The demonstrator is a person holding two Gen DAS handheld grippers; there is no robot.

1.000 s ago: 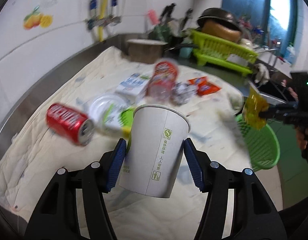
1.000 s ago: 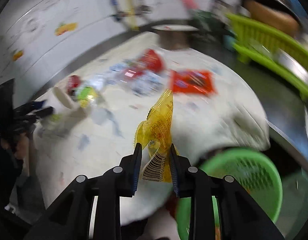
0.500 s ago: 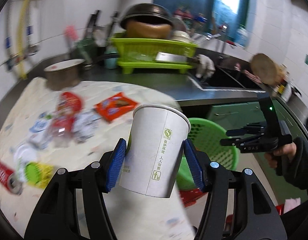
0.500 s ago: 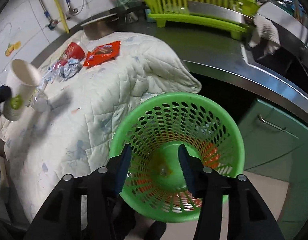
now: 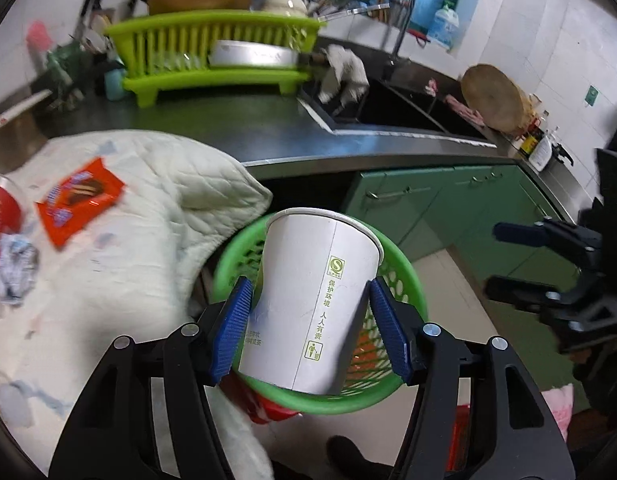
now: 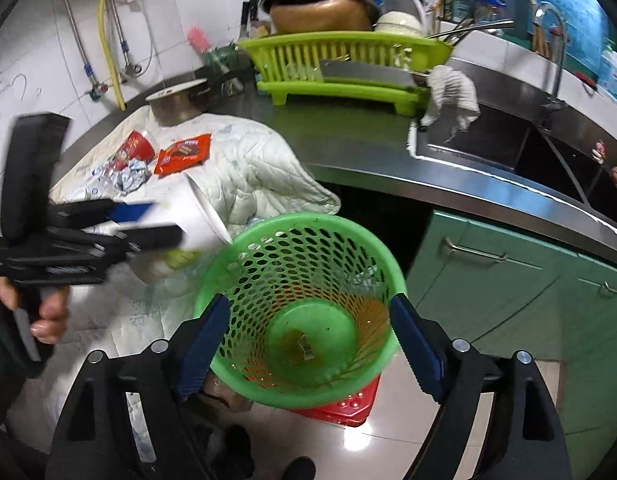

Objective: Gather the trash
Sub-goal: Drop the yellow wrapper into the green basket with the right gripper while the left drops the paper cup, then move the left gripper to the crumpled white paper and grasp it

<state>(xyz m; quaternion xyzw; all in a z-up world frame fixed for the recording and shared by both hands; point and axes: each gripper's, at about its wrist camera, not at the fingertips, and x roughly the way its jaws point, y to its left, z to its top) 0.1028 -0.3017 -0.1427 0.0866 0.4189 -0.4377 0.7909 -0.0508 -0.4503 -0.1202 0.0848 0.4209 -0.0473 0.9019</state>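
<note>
— Over the green basket (image 5: pixel 404 276), look: the left tongs (image 5: pixel 310 322) have that white paper cup (image 5: pixel 316 300) pinched between the blue pads (image 5: pixel 232 326), upright, its rim tipped a little away, right above the basket's mouth.

— And the right tongs (image 6: pixel 308 342)?

— Spread wide, nothing in them, hanging over the same basket. From that side I can see a yellow wrapper (image 6: pixel 300 346) lying on the basket's bottom, and the basket sits on something red (image 6: pixel 348 404) on the floor beside the desk (image 6: pixel 388 168).

— What about the other rubbish?

— On the white quilted cloth (image 6: pixel 248 172) covering the desk: an orange snack packet (image 6: pixel 183 154), a red cup (image 6: pixel 136 148) lying on its side next to it, and some crumpled foil (image 6: pixel 126 178) just in front of those. All well apart from the basket.

— Behind them?

— A lime dish rack (image 6: pixel 340 64) with a pan on top, and a sink (image 6: pixel 508 136) to its right.
</note>
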